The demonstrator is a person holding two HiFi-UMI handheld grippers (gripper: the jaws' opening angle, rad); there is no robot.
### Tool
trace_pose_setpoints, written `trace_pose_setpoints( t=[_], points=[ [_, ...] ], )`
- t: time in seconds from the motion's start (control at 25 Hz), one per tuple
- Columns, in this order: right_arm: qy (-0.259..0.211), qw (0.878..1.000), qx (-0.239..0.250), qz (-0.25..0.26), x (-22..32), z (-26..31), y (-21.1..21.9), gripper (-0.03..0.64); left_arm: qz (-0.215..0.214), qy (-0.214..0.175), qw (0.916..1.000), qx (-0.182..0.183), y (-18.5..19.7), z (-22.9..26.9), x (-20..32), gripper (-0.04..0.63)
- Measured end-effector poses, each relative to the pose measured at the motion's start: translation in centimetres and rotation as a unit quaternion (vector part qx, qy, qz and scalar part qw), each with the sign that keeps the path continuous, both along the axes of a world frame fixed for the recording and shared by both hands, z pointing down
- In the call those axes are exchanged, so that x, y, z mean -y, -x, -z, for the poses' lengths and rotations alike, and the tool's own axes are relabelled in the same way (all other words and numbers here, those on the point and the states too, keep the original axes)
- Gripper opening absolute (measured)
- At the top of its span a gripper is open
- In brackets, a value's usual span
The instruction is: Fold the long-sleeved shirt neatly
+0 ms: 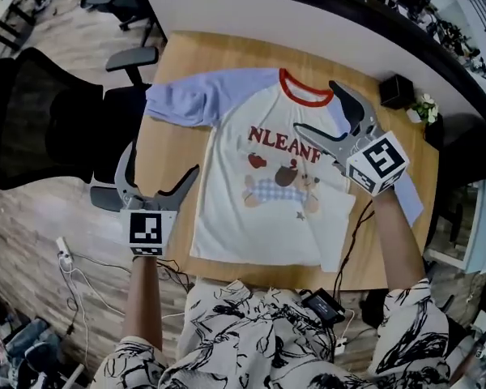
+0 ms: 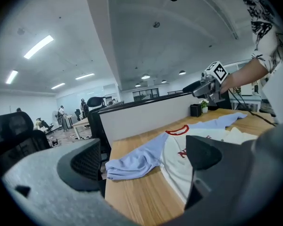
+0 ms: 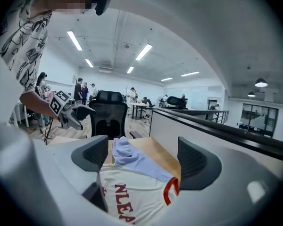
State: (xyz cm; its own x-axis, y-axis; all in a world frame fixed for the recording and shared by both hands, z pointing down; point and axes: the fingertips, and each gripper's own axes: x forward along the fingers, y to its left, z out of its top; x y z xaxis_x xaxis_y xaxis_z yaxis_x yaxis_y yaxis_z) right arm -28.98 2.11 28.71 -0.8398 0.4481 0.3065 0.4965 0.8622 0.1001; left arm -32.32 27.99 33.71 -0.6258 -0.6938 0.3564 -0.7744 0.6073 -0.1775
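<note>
Wooden table (image 1: pixel 178 63) carries one long-sleeved shirt (image 1: pixel 259 209), flat, print up. Two grippers hover, left gripper (image 1: pixel 164 159) and right gripper (image 1: pixel 314 106), both gaping wide and apparently holding nothing.

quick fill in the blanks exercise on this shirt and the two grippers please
1. The white long-sleeved shirt with light blue sleeves lies spread flat on the bare ____ table.
2. The shirt's round collar is coloured ____.
3. The left gripper and the right gripper each hold nothing, and the jaws of both are ____.

Missing words: wooden; red; open
</note>
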Motion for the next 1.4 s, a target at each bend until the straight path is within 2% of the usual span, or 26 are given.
trace_pose_setpoints(
  t=[0.2, 0.36, 0.44, 0.6, 0.68, 0.88, 1.0, 1.08, 1.24, 1.28, 1.36, 1.4],
  points=[
    [-0.016, 0.998, -0.039, 0.044, -4.2, -4.5, 6.8, 0.429, -0.062, 0.009, 0.9979, -0.015, 3.5, -3.2, 1.3, 0.543],
    [-0.023, 0.994, -0.077, 0.069, -7.5, -9.0, 11.0, 0.385, -0.105, 0.048, 0.9931, -0.022, 5.2, -6.5, 2.0, 0.506],
    [-0.031, 0.992, -0.092, 0.079, -8.9, -11.2, 13.1, 0.353, -0.128, 0.072, 0.9888, -0.028, 5.9, -8.6, 2.4, 0.46],
    [-0.035, 0.987, -0.13, 0.086, -10.8, -15.3, 16.8, 0.261, -0.157, 0.093, 0.9824, -0.04, 7.3, -11.7, 3.3, 0.311],
    [-0.034, 0.982, -0.157, 0.097, -11.9, -17.3, 18.2, 0.245, -0.169, 0.101, 0.9792, -0.05, 8.0, -13.1, 3.7, 0.295],
    [-0.057, 0.962, -0.227, 0.141, -14.6, -22.7, 19.9, 0.206, -0.207, 0.13, 0.967, -0.072, 9.1, -16.9, 5.0, 0.257],
    [-0.067, 0.953, -0.251, 0.157, -15.7, -24.9, 20.5, 0.189, -0.221, 0.133, 0.9621, -0.089, 9.4, -18.5, 5.6, 0.209],
    [-0.072, 0.946, -0.269, 0.165, -16.2, -26.1, 20.9, 0.154, -0.229, 0.136, 0.9584, -0.101, 9.7, -19.4, 6.0, 0.169],
    [-0.088, 0.93, -0.304, 0.186, -17.3, -28.0, 20.8, 0.129, -0.247, 0.16, 0.9467, -0.132, 9.6, -21.4, 6.3, 0.136],
    [-0.095, 0.927, -0.309, 0.189, -17.4, -28.2, 20.7, 0.125, -0.246, 0.168, 0.9451, -0.134, 9.6, -21.7, 6.2, 0.119],
    [-0.109, 0.925, -0.31, 0.192, -17.3, -28.4, 20.6, 0.057, -0.238, 0.175, 0.9458, -0.135, 9.9, -21.9, 6.2, 0.011],
    [-0.114, 0.925, -0.307, 0.193, -17.1, -28.1, 20.5, 0.039, -0.232, 0.171, 0.9476, -0.137, 9.9, -21.6, 6.3, 0.009]
  ],
)
